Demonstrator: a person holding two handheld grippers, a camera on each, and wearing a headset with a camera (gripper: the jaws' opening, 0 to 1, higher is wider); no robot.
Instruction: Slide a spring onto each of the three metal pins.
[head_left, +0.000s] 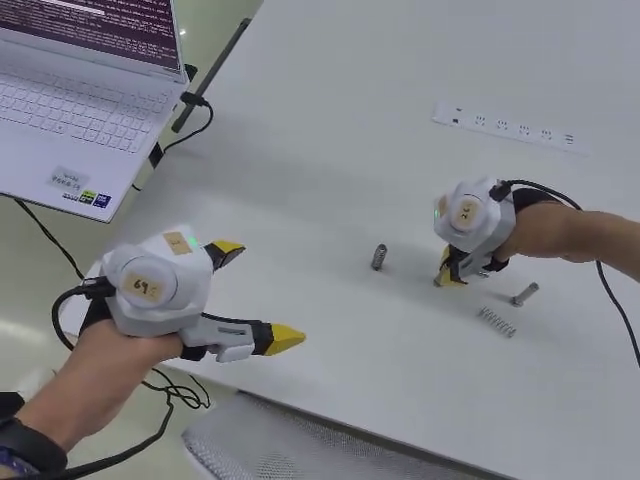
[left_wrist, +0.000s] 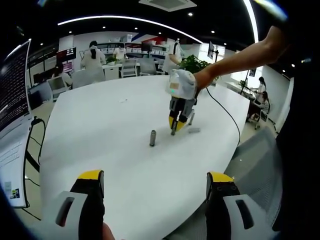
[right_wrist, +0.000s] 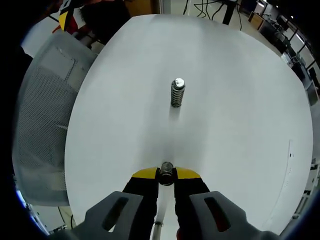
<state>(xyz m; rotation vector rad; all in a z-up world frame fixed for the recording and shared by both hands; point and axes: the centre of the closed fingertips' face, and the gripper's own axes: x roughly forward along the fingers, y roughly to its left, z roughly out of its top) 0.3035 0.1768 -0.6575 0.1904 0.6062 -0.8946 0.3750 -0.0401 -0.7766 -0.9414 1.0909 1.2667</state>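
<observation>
Head view: the right tool (head_left: 452, 275) points down at the counter (head_left: 330, 120), with the sprung pin (head_left: 379, 257) near it and the loose spring (head_left: 496, 321) and bare pin (head_left: 524, 294) beside it.
Left gripper view: the left tool (left_wrist: 155, 182) is spread wide.
Right gripper view: the right tool pinches a second spring (right_wrist: 166, 173), a grip the head view hides.

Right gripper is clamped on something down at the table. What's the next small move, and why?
Probably open the right gripper and lift clear. It is shut on what looks like a spring-covered pin set down on the table, near the finished pin. A bare pin and a loose spring lie waiting.
</observation>
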